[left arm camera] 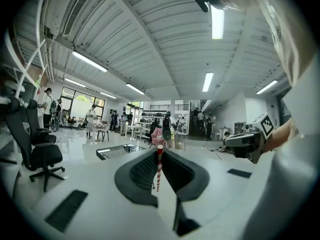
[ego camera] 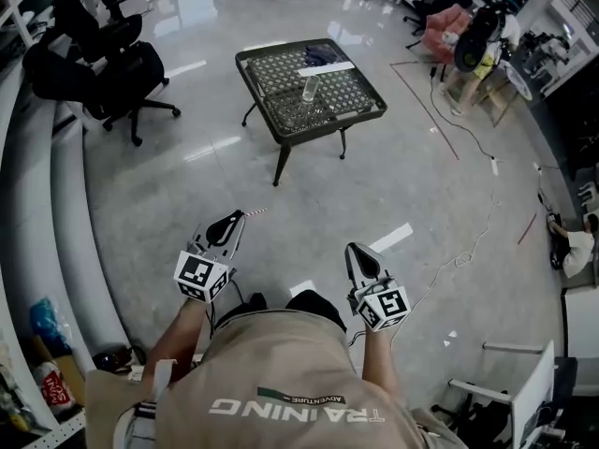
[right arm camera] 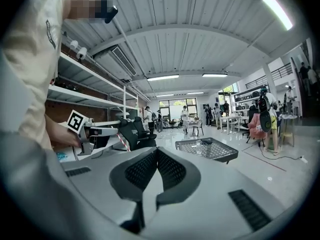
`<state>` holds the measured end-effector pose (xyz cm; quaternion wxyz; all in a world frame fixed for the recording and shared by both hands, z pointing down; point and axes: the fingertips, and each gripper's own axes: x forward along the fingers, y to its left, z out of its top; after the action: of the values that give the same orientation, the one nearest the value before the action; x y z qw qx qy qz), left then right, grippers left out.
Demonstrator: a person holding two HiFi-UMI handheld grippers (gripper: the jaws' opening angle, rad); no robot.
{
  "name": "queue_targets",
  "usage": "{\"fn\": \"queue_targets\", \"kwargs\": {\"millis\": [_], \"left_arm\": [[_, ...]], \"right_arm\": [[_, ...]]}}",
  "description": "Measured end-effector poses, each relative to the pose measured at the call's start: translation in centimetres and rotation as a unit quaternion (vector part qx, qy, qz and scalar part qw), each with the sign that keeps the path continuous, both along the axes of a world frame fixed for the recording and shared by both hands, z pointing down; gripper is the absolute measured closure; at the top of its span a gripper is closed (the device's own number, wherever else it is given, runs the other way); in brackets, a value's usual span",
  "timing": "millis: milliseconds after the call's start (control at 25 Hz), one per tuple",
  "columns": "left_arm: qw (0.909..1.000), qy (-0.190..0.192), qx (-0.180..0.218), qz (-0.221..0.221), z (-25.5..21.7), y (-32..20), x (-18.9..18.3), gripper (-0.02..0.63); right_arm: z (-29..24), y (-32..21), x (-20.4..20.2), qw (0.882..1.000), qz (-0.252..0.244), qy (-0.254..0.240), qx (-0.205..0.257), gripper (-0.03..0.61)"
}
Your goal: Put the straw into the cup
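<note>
A clear cup (ego camera: 310, 88) stands upright near the middle of a low black mesh table (ego camera: 333, 124), a few steps ahead of me on the floor. My left gripper (ego camera: 240, 217) is shut on a red-and-white striped straw (ego camera: 255, 212), whose end pokes out past the jaw tips. In the left gripper view the straw (left arm camera: 159, 166) stands upright between the closed jaws of that gripper (left arm camera: 159, 151). My right gripper (ego camera: 351, 248) is shut with nothing in it; its jaws (right arm camera: 156, 150) meet at the tips. The table (right arm camera: 212, 151) and cup (right arm camera: 200, 147) show beyond them.
Black office chairs (ego camera: 112, 54) stand at the far left beside curved shelving. A white strip (ego camera: 326, 66) and a dark object (ego camera: 318, 54) lie on the table's far side. Cables (ego camera: 468, 251) trail over the floor at right, near a pink-draped chair (ego camera: 445, 26).
</note>
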<state>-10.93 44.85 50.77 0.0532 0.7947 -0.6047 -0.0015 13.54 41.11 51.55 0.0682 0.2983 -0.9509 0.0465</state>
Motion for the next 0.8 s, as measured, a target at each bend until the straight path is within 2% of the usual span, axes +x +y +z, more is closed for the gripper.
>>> {"fn": "queue_targets", "kwargs": {"millis": [160,520,800], "left_arm": [[0.9996,0.021,-0.019,-0.002,1.2,-0.5,0.0,0.578],[0.9999,0.009,-0.012,0.002,0.7,-6.1,1.9,0.578],[0.9998,-0.017,-0.004,-0.008,-1.0,-12.4,2.9,0.578]], "right_arm": [[0.7,-0.2,-0.5,1.0,-0.01,0.005,-0.019,0.561],[0.2,-6.8,-2.0,0.999,-0.054,0.005,0.008,0.561],[0.8,-11.8,-1.6,0.997,-0.08,0.001,0.009,0.56]]}}
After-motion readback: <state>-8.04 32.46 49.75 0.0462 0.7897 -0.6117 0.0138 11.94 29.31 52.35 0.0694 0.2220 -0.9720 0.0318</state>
